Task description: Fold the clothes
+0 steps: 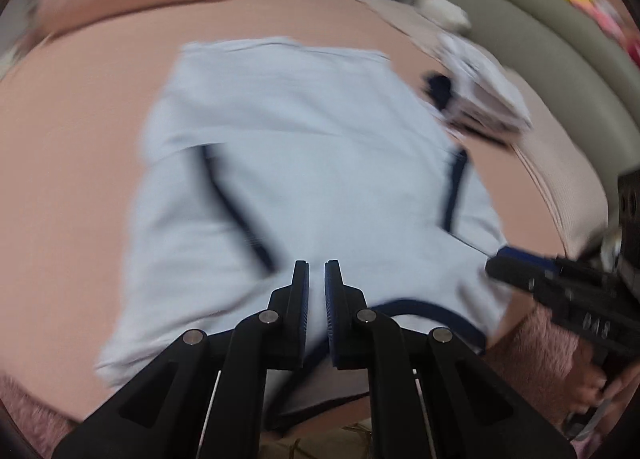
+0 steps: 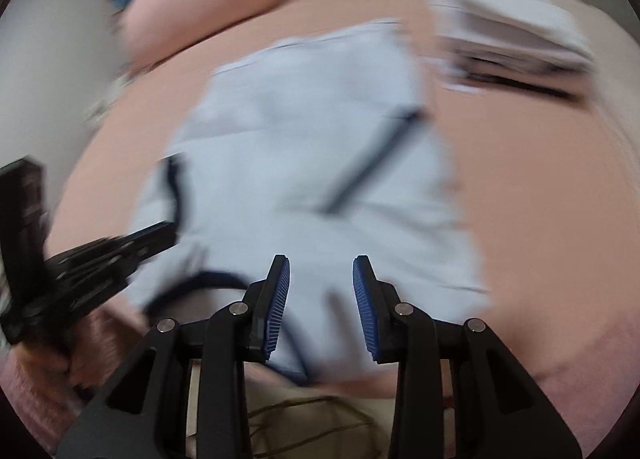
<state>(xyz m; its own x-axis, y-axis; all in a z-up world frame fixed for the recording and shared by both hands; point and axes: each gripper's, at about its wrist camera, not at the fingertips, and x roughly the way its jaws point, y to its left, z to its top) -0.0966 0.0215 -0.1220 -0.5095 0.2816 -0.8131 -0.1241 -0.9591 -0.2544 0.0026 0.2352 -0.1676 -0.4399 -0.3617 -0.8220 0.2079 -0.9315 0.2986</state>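
A: One garment is in hand, a pale blue shirt with dark trim, lying spread on the pink bed. Its sleeves look turned in over the body, though the blur makes that uncertain.

B: And the left tongs?

A: Nearly together, a narrow gap between the pads, hovering over the near hem. I judge they hold nothing.

B: The right tongs?

A: Wide apart, over the same near edge, no cloth between them.

B: So how far along?

A: Midway, I'd say: the side folds seem made, and the lengthwise fold from hem to collar is left. Farther right, a stack of folded clothes sits near the shirt, suggesting some pieces are done.
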